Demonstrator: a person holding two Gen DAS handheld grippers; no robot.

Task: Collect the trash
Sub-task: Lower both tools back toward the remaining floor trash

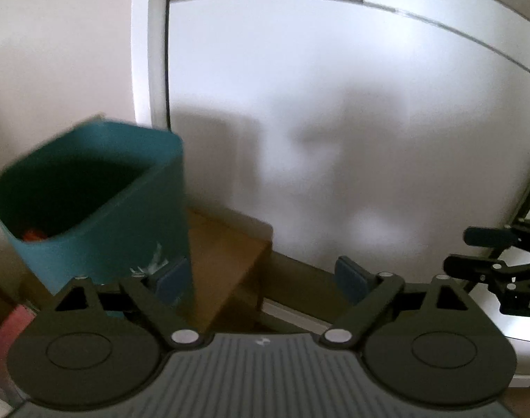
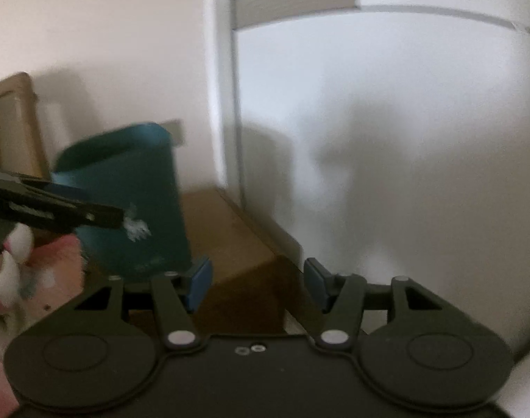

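Note:
A teal trash bin (image 1: 101, 202) stands at the left in the left wrist view, open at the top, with something orange (image 1: 33, 234) at its bottom. It also shows in the right wrist view (image 2: 136, 202), with a white scuff on its side. My left gripper (image 1: 261, 278) is open and empty, its left pad close to the bin's lower side. My right gripper (image 2: 258, 284) is open and empty, to the right of the bin. The left gripper's black finger (image 2: 73, 210) reaches in from the left in the right wrist view, in front of the bin.
A brown cardboard box (image 1: 226, 250) lies right of the bin against a white cabinet door (image 1: 334, 122). It shows in the right wrist view too (image 2: 237, 254). A wooden frame (image 2: 10, 122) leans on the wall at left. Pink and white items (image 2: 28, 264) lie at lower left.

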